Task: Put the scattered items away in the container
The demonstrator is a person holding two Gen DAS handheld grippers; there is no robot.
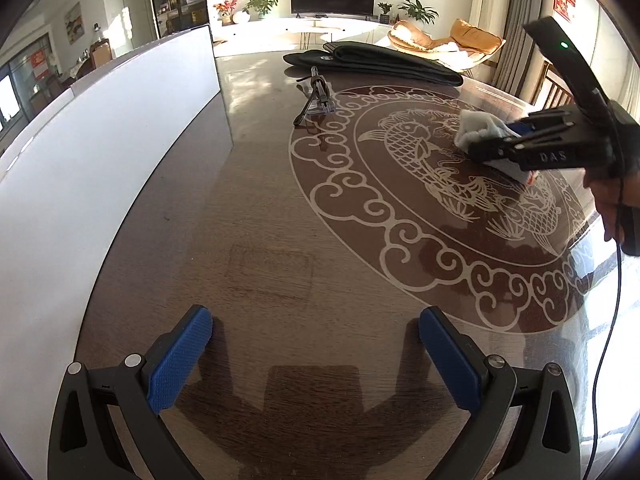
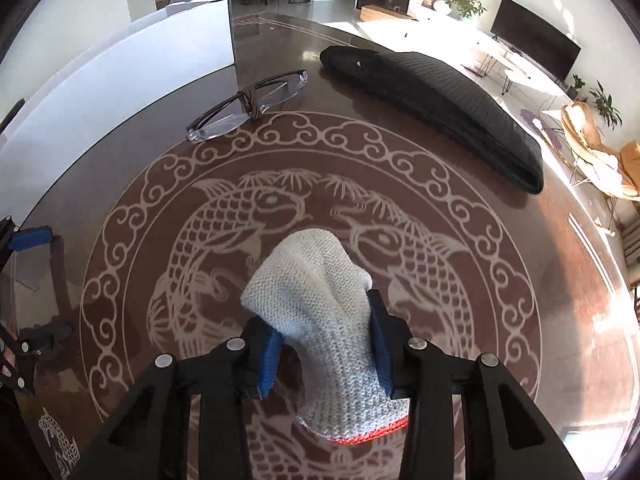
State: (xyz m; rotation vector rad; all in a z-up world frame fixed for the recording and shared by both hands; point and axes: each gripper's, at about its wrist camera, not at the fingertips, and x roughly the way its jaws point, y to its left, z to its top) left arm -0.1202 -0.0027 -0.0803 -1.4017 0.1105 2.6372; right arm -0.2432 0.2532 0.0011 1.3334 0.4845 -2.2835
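Observation:
A white knitted glove (image 2: 320,300) with a red cuff sits between the blue pads of my right gripper (image 2: 320,320), which is shut on it over the fish pattern of the table. The left wrist view shows the same glove (image 1: 478,126) bunched in the right gripper (image 1: 492,140) at the right. My left gripper (image 1: 316,328) is open and empty above bare wood, beside the white container (image 1: 120,140). A pair of folded glasses (image 2: 248,104) and a black ribbed pouch (image 2: 440,108) lie on the far part of the table.
The tall white container wall (image 2: 140,60) runs along the table's left side. The glasses (image 1: 316,96) and the pouch (image 1: 380,62) lie between the grippers and the far edge. A hand (image 1: 612,200) and a cable are at the right.

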